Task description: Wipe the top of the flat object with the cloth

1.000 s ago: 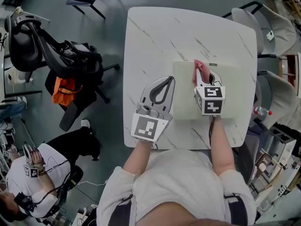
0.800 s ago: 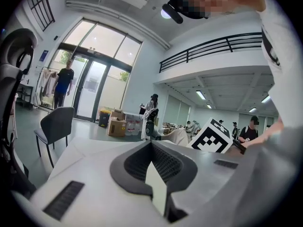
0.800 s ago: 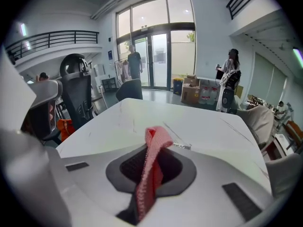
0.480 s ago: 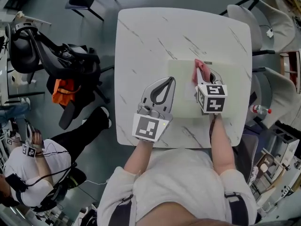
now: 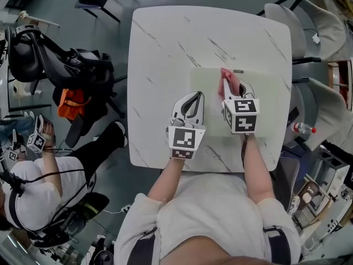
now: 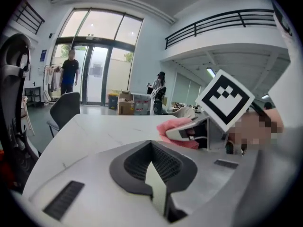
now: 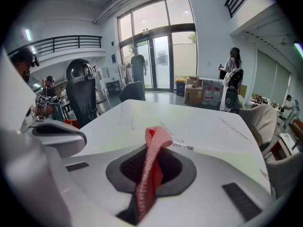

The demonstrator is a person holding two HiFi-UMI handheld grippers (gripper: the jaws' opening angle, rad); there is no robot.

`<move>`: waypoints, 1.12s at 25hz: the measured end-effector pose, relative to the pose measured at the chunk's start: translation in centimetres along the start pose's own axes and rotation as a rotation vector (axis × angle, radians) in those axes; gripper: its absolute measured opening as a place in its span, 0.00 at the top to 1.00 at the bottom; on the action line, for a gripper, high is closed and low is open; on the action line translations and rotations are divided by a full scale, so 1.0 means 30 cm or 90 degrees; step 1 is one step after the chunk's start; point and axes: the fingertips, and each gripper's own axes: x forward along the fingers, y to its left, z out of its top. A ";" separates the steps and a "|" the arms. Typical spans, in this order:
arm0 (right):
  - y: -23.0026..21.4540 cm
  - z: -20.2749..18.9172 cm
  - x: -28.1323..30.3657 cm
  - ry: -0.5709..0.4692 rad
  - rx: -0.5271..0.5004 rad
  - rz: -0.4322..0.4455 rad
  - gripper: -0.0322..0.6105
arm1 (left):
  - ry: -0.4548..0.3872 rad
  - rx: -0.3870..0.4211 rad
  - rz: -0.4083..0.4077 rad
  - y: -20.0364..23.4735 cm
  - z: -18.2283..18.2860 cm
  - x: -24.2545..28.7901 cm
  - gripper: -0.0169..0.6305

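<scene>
- A seated person (image 5: 38, 192) is seen at the far left, near a black office chair (image 5: 52, 59).
- A white marbled table (image 5: 165, 48) is shown, with a pale green flat mat (image 5: 267, 109) laid on its right half.
- The left gripper (image 5: 193, 95) is placed at the mat's left edge. Its jaws are drawn together, and a pale sliver, seemingly that edge, is pinched between them.
- The red cloth (image 5: 228, 81) is bunched on top of the mat, near its far edge.
- The right gripper (image 5: 242, 85) is clamped on the cloth, and a fold of it is drawn up between the closed jaws.
</scene>
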 end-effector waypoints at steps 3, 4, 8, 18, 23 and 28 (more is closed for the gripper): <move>-0.004 -0.007 -0.002 -0.001 0.002 0.007 0.89 | 0.054 -0.001 0.027 0.011 -0.074 0.013 0.97; -0.004 -0.007 -0.003 -0.001 0.004 0.009 0.89 | 0.071 -0.003 0.032 0.014 -0.098 0.016 0.97; -0.002 -0.007 -0.003 -0.001 0.006 0.012 0.89 | 0.102 -0.013 0.043 0.016 -0.137 0.022 0.97; -0.034 -0.026 -0.012 0.011 0.014 0.008 0.89 | 0.103 -0.017 0.056 0.014 -0.141 0.023 0.97; -0.076 -0.039 -0.027 0.017 0.026 0.000 0.89 | 0.102 -0.021 0.060 0.018 -0.138 0.022 0.97; -0.134 -0.052 -0.047 0.021 0.037 -0.009 0.89 | 0.103 -0.023 0.066 0.016 -0.138 0.022 0.97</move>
